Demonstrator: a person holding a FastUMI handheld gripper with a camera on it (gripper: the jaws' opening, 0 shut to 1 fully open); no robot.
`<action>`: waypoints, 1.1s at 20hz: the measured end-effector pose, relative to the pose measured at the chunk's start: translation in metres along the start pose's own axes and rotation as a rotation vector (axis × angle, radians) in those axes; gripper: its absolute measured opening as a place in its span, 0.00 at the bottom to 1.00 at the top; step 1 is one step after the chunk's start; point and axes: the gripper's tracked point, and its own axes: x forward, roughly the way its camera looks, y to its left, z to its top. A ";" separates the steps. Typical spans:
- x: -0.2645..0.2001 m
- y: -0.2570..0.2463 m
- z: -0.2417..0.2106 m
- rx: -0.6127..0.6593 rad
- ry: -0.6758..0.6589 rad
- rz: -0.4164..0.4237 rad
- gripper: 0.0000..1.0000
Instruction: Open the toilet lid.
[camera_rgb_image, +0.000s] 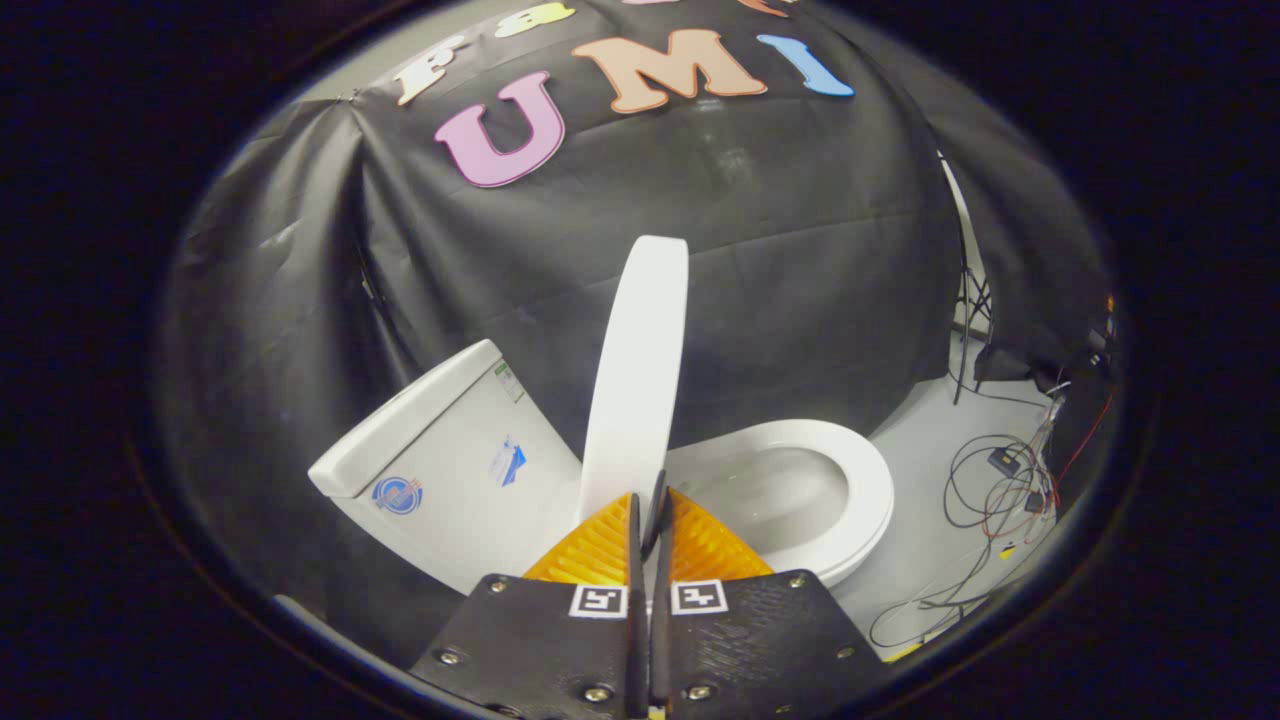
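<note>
The white toilet lid stands raised, nearly upright, and I see it edge-on between the tank and the open seat ring. The bowl lies uncovered to the right of the lid. My gripper is shut, its two fingers pressed together with nothing between them. The fingertips sit right at the lid's lower edge, near the hinge; whether they touch it I cannot tell.
The toilet stands on a grey floor against the black cloth wall. Loose cables and small boxes lie on the floor to the right of the bowl. A thin stand leg rises by the wall's right end.
</note>
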 end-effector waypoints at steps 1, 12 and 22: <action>-0.001 0.004 0.001 -0.005 0.003 0.004 0.02; -0.003 0.042 0.005 -0.111 -0.034 0.036 0.02; -0.003 0.072 0.006 -0.148 -0.068 0.082 0.02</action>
